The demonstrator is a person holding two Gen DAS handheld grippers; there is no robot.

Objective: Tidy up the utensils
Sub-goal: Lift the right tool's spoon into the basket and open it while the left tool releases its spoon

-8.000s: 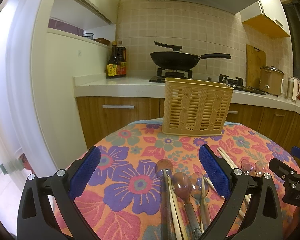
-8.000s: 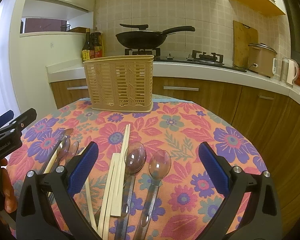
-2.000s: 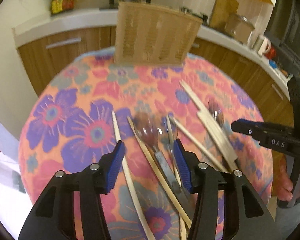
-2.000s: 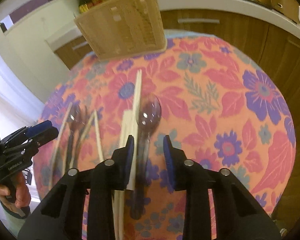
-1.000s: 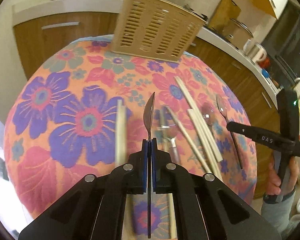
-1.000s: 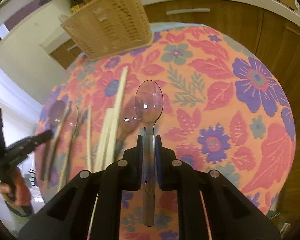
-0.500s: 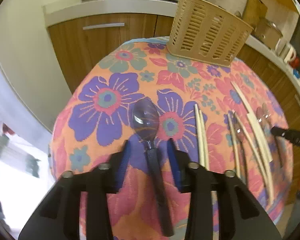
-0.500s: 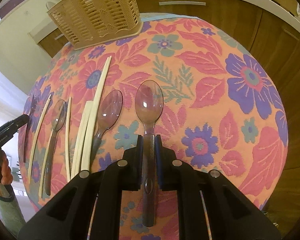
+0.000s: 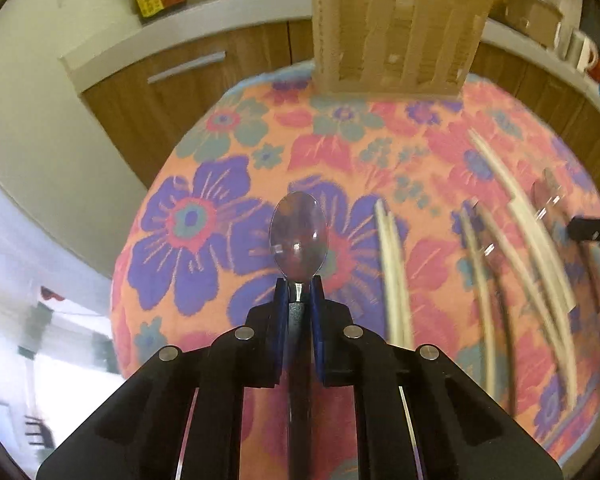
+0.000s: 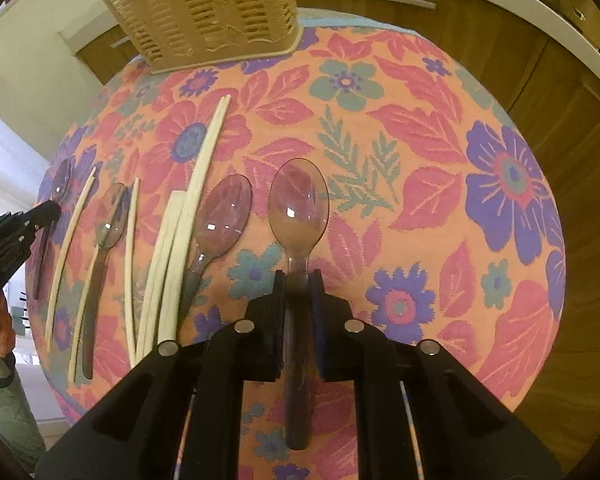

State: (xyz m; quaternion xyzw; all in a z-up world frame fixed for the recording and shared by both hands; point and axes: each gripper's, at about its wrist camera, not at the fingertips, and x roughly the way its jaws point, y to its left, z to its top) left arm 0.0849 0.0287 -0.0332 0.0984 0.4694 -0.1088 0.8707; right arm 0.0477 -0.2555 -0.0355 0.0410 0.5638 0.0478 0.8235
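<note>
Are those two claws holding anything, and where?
Each holds a clear spoon by its handle: left gripper one spoon, right gripper another spoon.

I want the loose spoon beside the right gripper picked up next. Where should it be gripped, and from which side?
Probably grip the loose spoon on its dark handle just below the bowl, coming from above with jaws across the handle. It lies flat, bowl toward the basket, and chopsticks sit close on its left, so stay clear of them.
</note>
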